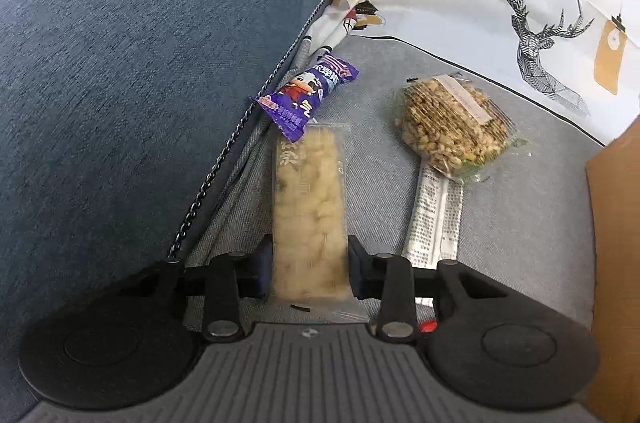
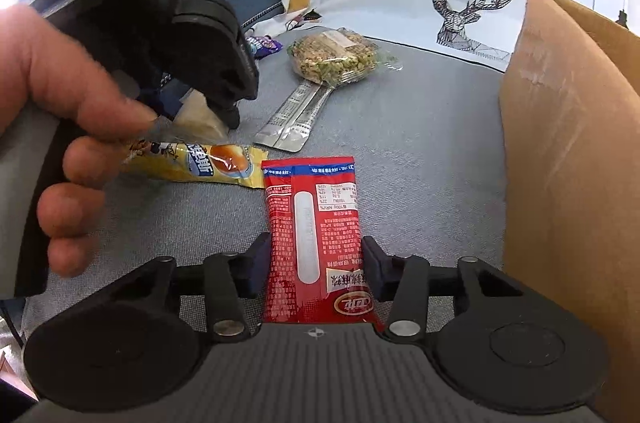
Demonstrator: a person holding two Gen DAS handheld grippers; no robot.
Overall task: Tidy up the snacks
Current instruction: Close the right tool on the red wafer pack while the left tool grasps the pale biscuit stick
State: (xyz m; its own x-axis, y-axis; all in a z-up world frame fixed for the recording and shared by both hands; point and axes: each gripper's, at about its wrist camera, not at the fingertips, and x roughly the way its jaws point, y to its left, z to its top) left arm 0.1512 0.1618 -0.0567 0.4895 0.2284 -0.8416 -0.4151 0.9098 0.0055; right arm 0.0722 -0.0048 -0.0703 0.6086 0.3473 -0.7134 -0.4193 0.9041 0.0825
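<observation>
Grey sofa seat: left tongs (image 1: 308,265) clamp the pale bar (image 1: 308,207) lengthwise, right tongs (image 2: 316,263) clamp the red packet (image 2: 314,243); box (image 2: 568,151) right.

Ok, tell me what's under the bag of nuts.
Two silver sachets stick out from under the bag of nuts, lying on the grey cushion. Their far ends are covered by the bag, as is anything else beneath it.

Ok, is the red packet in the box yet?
Out. The red packet lies on the grey cushion between the right claw pads, beside the cardboard box.
</observation>
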